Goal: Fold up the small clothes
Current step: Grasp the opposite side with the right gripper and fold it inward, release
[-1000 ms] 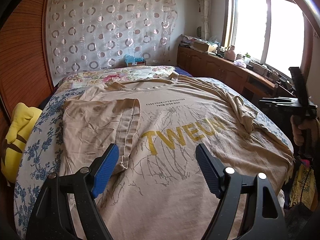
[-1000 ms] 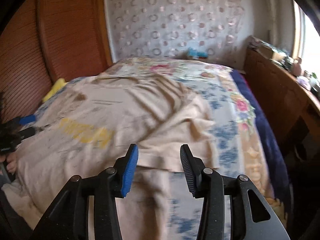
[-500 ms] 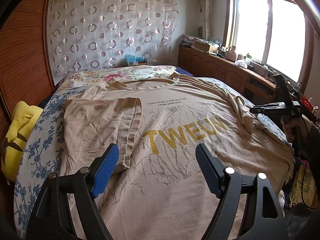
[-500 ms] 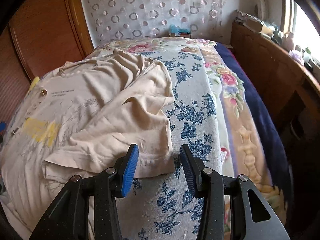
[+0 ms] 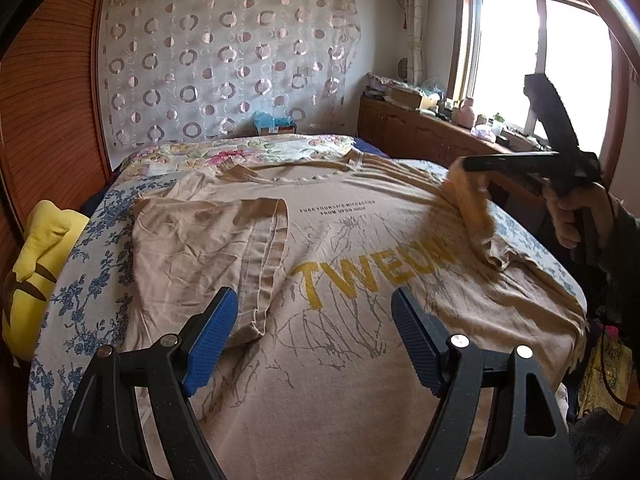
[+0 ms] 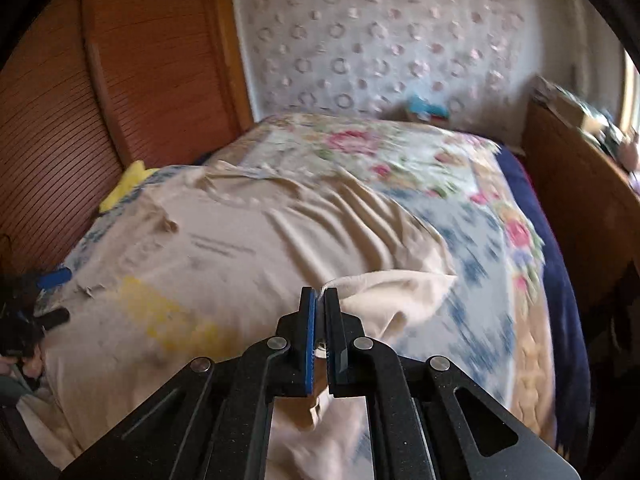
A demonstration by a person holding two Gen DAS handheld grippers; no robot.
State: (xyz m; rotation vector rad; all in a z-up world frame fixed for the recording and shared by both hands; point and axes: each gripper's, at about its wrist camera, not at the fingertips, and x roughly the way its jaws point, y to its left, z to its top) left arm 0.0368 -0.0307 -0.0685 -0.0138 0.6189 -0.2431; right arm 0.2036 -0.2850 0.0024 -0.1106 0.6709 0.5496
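Two black grippers with blue pads work over a beige short-sleeved T-shirt (image 5: 360,320) with yellow lettering, spread front-up on the bed with the blue-flowered cover (image 5: 80,292). Closest in, the left gripper (image 5: 312,332) hangs with its jaws spread wide and nothing between them, just above the shirt's lower half, where it also was half a second ago. Ahead and to its left, one sleeve (image 5: 208,248) already lies folded in over the chest. Farther off to its right, the change: the right gripper (image 6: 319,300), open and nosing at the other sleeve's (image 6: 392,292) hem half a second ago, has now clamped its pads tight on that hem and lifted it, so the cloth hangs from the tips in a blurred drape. That likely means the second sleeve fold is under way, to mirror the first one. The shirt's long axis runs straight away from the left gripper, hem nearest, collar (image 5: 304,178) pointing toward the far curtain with ring pattern (image 5: 224,68). A yellow soft toy (image 5: 36,256) sits off to the left, beside the bed's edge.
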